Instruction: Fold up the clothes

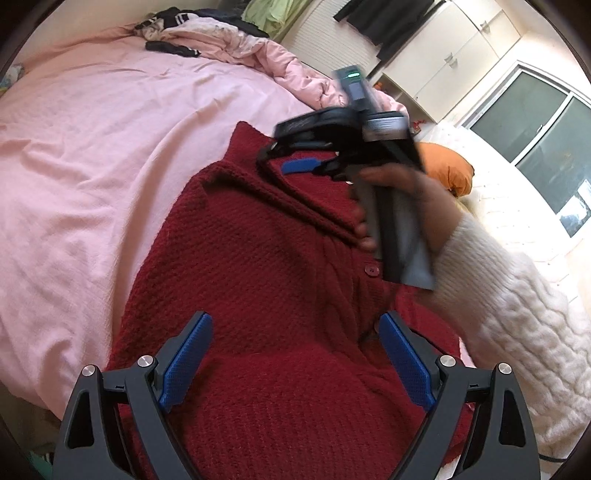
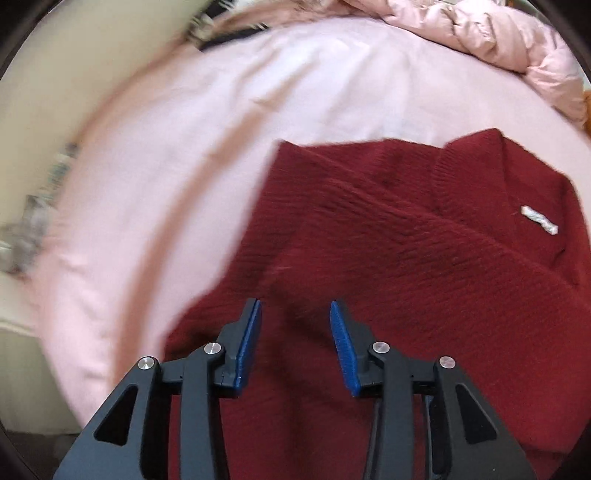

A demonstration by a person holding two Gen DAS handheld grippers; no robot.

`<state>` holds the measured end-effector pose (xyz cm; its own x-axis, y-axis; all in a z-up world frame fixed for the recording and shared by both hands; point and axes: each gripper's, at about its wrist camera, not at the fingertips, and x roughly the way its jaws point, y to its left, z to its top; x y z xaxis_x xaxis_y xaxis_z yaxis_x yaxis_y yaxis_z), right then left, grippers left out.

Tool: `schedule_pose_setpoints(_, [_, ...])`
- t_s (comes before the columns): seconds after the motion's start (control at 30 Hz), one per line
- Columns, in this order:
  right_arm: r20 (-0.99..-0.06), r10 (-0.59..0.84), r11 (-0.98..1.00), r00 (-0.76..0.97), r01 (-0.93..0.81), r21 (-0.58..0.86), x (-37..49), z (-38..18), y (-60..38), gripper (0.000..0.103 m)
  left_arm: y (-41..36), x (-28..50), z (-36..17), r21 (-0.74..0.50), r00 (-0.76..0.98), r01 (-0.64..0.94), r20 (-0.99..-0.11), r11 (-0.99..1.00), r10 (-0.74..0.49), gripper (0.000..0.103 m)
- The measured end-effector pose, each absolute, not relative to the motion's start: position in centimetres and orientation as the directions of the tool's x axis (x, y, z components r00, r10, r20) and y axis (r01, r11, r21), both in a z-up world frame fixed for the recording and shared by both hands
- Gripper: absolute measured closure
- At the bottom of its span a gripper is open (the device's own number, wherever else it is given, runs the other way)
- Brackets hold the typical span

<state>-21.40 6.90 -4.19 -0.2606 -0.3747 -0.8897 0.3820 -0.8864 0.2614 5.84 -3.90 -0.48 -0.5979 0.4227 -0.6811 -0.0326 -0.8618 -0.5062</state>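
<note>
A dark red knitted cardigan (image 1: 258, 258) lies spread on the pink bed sheet (image 1: 92, 147), with one red button (image 1: 371, 269) showing. My left gripper (image 1: 297, 319) hovers over its lower part, jaws wide open and empty. The right gripper (image 1: 295, 162), held by a hand (image 1: 406, 184) in a white knit sleeve (image 1: 517, 314), points down at the collar end. In the right wrist view the right gripper (image 2: 295, 306) stands partly open over the cardigan (image 2: 424, 240), with nothing pinched between its blue pads (image 2: 251, 339). A white neck label (image 2: 539, 220) shows inside the collar.
A pile of dark and pale clothes (image 1: 207, 33) and a pink quilted duvet (image 2: 498, 33) lie at the far end of the bed. An orange pillow (image 1: 448, 170) sits at the right. White cupboards (image 1: 443, 55) and a window (image 1: 535, 118) stand beyond.
</note>
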Motion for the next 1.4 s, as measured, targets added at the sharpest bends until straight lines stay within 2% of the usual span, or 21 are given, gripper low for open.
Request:
schedule_pose_setpoints(0.07, [-0.853, -0.447, -0.864, -0.272, 0.38, 0.331, -20.8, -2.9, 8.1, 0.063, -3.8, 5.8, -0.5, -0.494, -0.596, -0.031, -0.689, -0.869, 0.413, 0.011])
schedule_pose_setpoints(0.23, [-0.783, -0.513, -0.857, -0.352, 0.251, 0.449, -19.6, 0.0, 15.9, 0.063, -3.6, 5.9, -0.4, -0.469, -0.594, -0.026, -0.703, -0.883, 0.391, 0.011])
schedule_pose_setpoints(0.37, [-0.759, -0.498, -0.857, -0.42, 0.106, 0.504, -17.1, 0.8, 24.1, 0.063, -3.3, 5.7, -0.4, -0.443, -0.592, -0.019, -0.718, -0.896, 0.367, 0.011])
schedule_pose_setpoints(0.5, [-0.829, -0.245, -0.932, -0.503, -0.115, 0.345, -12.4, -0.3, 33.1, 0.063, -2.8, 5.5, -0.3, -0.399, -0.585, -0.013, -0.741, -0.917, 0.331, 0.011])
schedule_pose_setpoints(0.6, [-0.852, -0.107, -0.929, -0.513, -0.254, 0.269, -7.8, -0.5, 36.2, 0.063, -2.1, 5.2, -0.3, -0.352, -0.574, -0.004, -0.766, -0.936, 0.291, 0.011])
schedule_pose_setpoints(0.7, [-0.818, -0.037, -0.939, -0.573, -0.26, 0.225, -2.7, 1.7, 34.4, 0.063, -0.9, 5.0, -0.2, -0.272, -0.566, -0.004, -0.793, -0.962, 0.226, 0.011])
schedule_pose_setpoints(0.87, [-0.758, -0.125, -0.944, -0.64, -0.158, 0.289, 3.3, 2.9, 28.3, 0.063, 1.4, 5.1, 0.1, -0.163, -0.562, -0.064, -0.81, -0.985, 0.17, 0.011])
schedule_pose_setpoints(0.97, [-0.724, -0.105, -0.962, -0.682, -0.114, 0.247, 4.9, 2.7, 25.9, 0.063, 2.0, 5.3, 0.2, -0.132, -0.567, -0.087, -0.808, -0.987, 0.158, 0.011])
schedule_pose_setpoints(1.1, [-0.717, -0.085, -0.98, -0.692, -0.073, 0.187, 5.5, 2.8, 24.2, 0.062, 1.6, 5.5, 0.4, -0.143, -0.578, -0.084, -0.799, -0.986, 0.165, 0.011])
schedule_pose_setpoints(1.3, [-0.741, -0.12, -0.971, -0.661, -0.077, 0.226, 5.7, 2.0, 24.7, 0.062, 1.7, 5.7, 0.5, -0.143, -0.584, -0.085, -0.794, -0.986, 0.165, 0.011])
schedule_pose_setpoints(1.4, [-0.744, -0.124, -0.97, -0.657, -0.077, 0.23, 5.9, 2.0, 24.7, 0.062, 1.2, 5.6, 0.5, -0.202, -0.574, -0.102, -0.787, -0.974, 0.224, 0.011])
